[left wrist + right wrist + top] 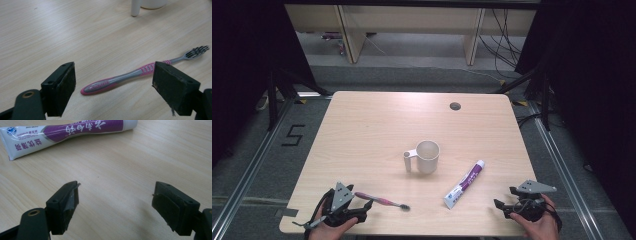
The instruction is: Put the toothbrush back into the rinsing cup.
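Note:
A pink and grey toothbrush [382,201] lies flat near the table's front left, bristles toward the right. My left gripper [362,207] stands open at its handle end; in the left gripper view the toothbrush [130,76] lies on the wood between and just beyond the wide-apart jaws of the gripper [113,87], untouched. A white and purple toothpaste tube [464,184] lies front right. My right gripper [504,205] is open to the right of it with only bare wood between its jaws; the tube [67,131] shows ahead of that gripper [115,202]. A white mug [426,156] stands upright mid-table.
The wooden table [377,125] has a round cable hole [455,106] at the back right. The mug's handle [135,7] shows far ahead in the left gripper view. Dark floor, cables and frame legs surround the table.

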Motion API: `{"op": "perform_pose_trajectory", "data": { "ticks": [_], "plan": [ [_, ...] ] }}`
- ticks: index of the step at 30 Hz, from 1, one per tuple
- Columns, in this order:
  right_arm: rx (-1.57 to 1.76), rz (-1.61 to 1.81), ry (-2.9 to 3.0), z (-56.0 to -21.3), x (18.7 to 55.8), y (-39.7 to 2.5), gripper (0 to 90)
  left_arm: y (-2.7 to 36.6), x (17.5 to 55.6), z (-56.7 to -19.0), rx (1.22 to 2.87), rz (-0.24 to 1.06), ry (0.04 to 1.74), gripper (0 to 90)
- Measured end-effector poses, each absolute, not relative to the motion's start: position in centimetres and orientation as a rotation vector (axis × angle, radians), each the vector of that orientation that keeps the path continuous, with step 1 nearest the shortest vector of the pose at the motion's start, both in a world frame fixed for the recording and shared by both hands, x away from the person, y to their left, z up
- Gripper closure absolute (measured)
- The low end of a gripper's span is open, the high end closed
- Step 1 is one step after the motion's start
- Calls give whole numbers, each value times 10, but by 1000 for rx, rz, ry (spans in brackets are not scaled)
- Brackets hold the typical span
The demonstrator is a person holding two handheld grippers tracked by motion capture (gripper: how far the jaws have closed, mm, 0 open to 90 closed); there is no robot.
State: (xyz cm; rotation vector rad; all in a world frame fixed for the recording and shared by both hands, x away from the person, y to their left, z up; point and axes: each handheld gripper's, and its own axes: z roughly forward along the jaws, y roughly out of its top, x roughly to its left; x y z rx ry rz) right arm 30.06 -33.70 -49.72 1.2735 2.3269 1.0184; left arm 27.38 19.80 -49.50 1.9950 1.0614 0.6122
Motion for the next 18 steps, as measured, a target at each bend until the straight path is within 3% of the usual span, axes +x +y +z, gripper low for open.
{"op": "perform_pose_trajectory", "data": {
  "ticks": [14, 18],
  "plan": [
    [1273, 1021, 2328, -497, 301, -337, 227, 193, 276, -495, 2076, 569, 983, 183],
    [1280, 1025, 2325, -497, 301, -337, 229, 188, 279, -493, 2168, 544, 884, 183]
  ]
}}
